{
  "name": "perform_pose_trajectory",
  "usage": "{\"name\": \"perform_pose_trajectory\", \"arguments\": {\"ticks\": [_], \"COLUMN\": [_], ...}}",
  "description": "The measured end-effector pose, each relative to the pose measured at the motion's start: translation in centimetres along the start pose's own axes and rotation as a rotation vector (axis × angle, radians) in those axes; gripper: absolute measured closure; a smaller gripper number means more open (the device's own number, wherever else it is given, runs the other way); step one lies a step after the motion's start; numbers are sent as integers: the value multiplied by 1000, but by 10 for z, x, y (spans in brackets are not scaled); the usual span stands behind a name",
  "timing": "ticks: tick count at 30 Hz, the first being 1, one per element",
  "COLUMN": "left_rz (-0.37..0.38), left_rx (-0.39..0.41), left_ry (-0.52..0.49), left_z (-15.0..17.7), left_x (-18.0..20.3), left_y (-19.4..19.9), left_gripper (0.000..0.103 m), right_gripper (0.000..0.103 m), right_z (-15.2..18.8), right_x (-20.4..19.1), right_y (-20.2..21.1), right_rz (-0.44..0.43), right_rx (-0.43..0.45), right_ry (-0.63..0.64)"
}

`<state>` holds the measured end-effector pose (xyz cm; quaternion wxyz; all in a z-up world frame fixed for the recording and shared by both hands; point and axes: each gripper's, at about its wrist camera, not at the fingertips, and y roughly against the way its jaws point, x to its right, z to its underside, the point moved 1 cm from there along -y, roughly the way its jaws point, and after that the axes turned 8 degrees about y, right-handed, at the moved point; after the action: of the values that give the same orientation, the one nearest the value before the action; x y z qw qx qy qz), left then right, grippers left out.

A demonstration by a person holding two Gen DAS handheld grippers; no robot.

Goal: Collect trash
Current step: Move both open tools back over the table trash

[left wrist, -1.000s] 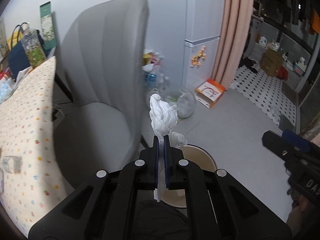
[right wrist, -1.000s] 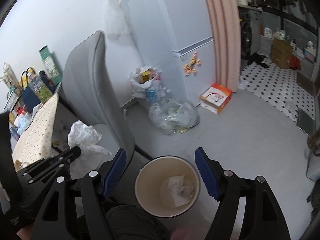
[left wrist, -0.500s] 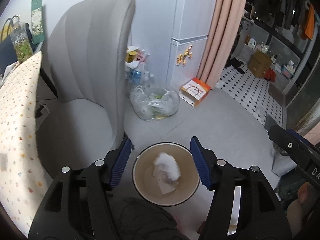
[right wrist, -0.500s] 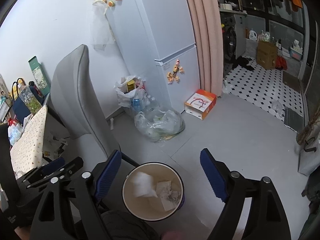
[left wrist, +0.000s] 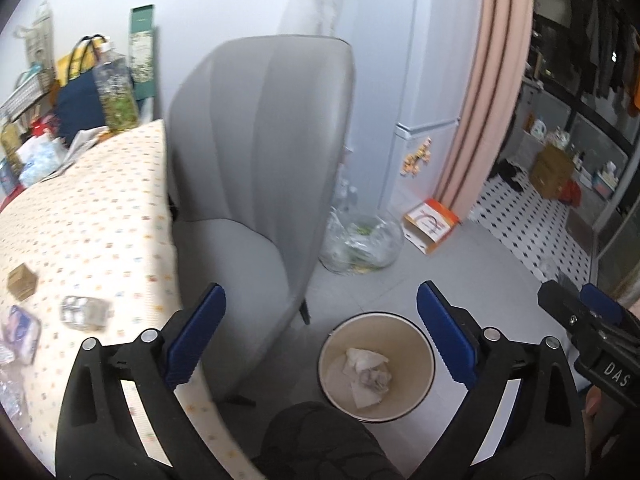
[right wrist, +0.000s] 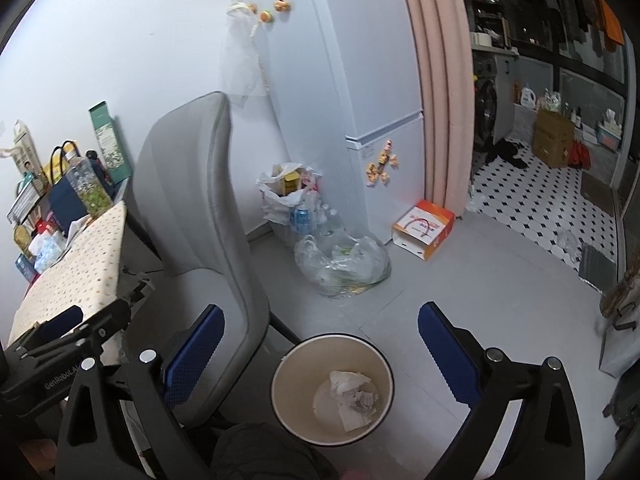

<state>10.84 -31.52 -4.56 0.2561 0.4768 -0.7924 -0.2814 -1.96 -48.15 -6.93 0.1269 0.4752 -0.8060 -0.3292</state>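
Left gripper: fingers spread wide, nothing between the pads, pointing down and forward from above the floor. One round bin sits on the floor between the two fingers, nearer the right one. Crumpled white paper lies at the bottom of it; looks like two or three pieces, exact count unclear. Past the left finger: one table with a dotted cloth, carrying one small brown box and one clear crumpled wrapper; further scraps at the left edge are too blurred to count. One grey chair stands straight ahead of the left finger, between table and bin.

Right gripper: also spread wide, empty, angled down over the same bin, which sits between its fingers. Same paper wads visible inside. The left gripper's body shows off the right gripper's left finger, near the table edge.

Ahead of the fingers, well apart: one clear plastic bag on the floor, one white bag of bottles behind it against the fridge, one orange and white carton to their right, beside the pink curtain.
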Motion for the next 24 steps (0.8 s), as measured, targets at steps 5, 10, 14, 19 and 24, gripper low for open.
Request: {"name": "perform_pose_trajectory", "arguments": {"ticks": [5, 10, 14, 19, 24], "left_rz": [-28, -55, -75, -141, -226], "left_rx": [41, 84, 114, 158, 204], "left_ry": [48, 101, 147, 193, 269], "left_z": [-2, -3, -1, 3, 9], "left_x": [-30, -64, -91, -122, -160], "left_y": [23, 45, 60, 79, 98], "left_gripper": [6, 6, 6, 6, 6], "right_gripper": [8, 8, 8, 8, 8], "right_z": [-1, -3, -5, -5, -3], "right_x": [-31, -67, -91, -122, -150], "right_y": [8, 17, 26, 37, 45], "right_rz": [-38, -60, -77, -95, -115], "right_rx": [3, 11, 26, 37, 36], "right_ry": [28, 84, 117, 163, 201]}}
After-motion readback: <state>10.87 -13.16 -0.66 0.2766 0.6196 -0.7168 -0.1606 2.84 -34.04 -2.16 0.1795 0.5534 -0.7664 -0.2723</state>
